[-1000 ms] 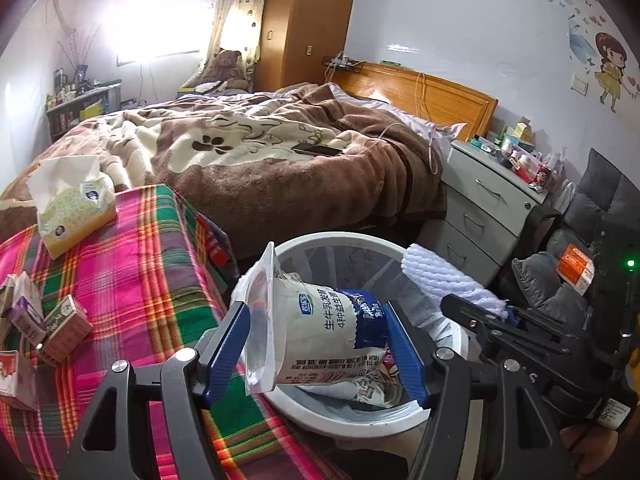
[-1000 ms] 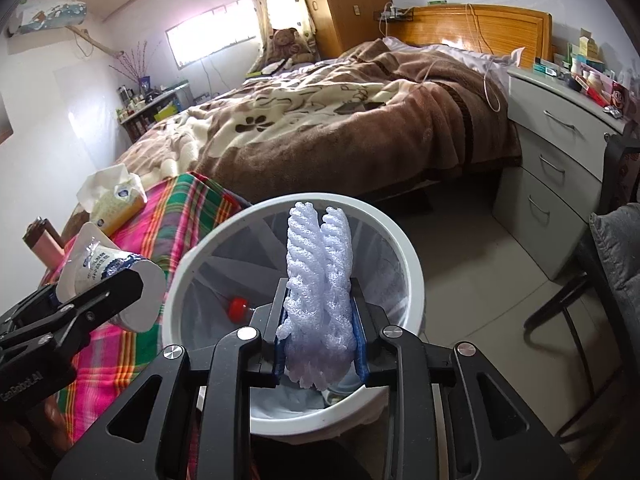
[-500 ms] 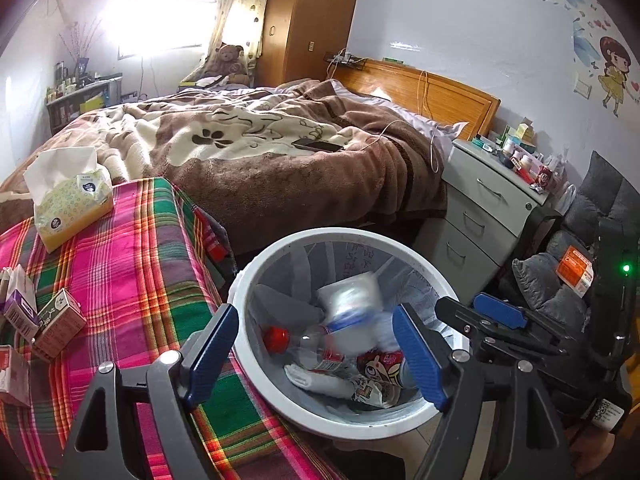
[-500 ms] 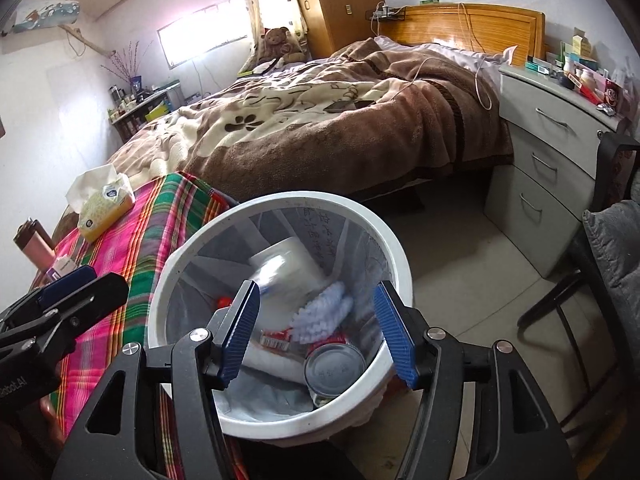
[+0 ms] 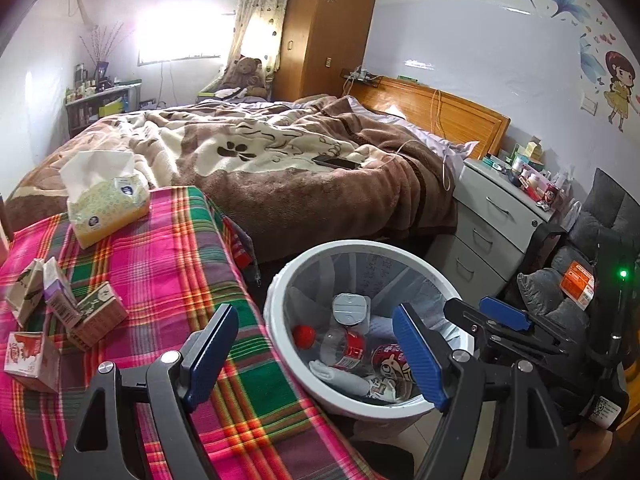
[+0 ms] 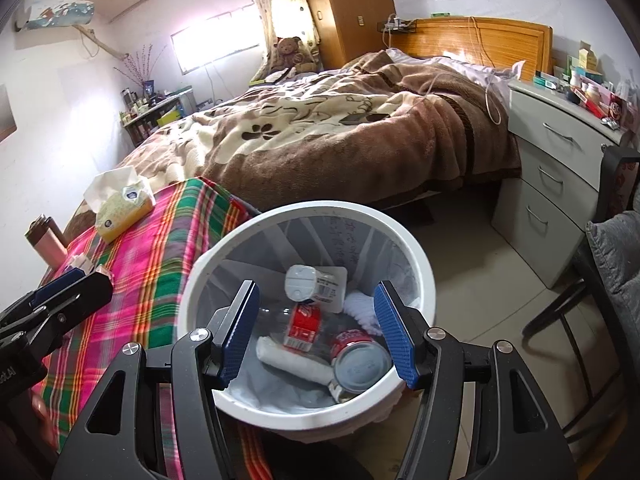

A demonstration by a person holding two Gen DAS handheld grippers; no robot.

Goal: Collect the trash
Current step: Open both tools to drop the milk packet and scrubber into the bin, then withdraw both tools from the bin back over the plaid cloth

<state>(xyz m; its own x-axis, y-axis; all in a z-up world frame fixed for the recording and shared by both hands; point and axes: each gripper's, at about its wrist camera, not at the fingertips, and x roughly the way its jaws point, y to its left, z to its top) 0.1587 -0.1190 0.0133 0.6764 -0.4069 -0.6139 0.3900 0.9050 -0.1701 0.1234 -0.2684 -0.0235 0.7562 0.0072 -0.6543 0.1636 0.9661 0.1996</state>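
White plastic forms the waste bin (image 6: pixel 420 280), lined with a thin bag and standing on the floor just right of the counter (image 5: pixel 168 248), with the bed (image 5: pixel 280 168) beyond it. Inside lie a milk pouch (image 6: pixel 316 282) with its round base turned up, a clear bottle with a red label (image 6: pixel 304 322), a red can (image 6: pixel 360 356), a white roll (image 6: pixel 294 364) and a piece of white foam netting (image 6: pixel 362 310) (partly hidden by a finger).

The right gripper (image 6: pixel 316 332) hangs over the bin mouth; its blue fingers (image 6: pixel 392 332) have just been opening and now stand wide apart with nothing between them. The left gripper (image 5: pixel 316 356) sits at the bin's left rim, its left finger over the plaid cloth; its fingers (image 5: pixel 416 354) have likewise just spread and are empty.

On the counter, covered in pink, green and grey plaid, stand 4 small drink cartons (image 5: pixel 60 312) near the left edge, clustered and touching. A yellow tissue pack (image 5: pixel 108 208) lies at the far end.

To the right of the bed stands a grey chest of drawers (image 5: pixel 496 220) with clutter on top. A phone (image 5: pixel 336 163) rests on the brown blanket.
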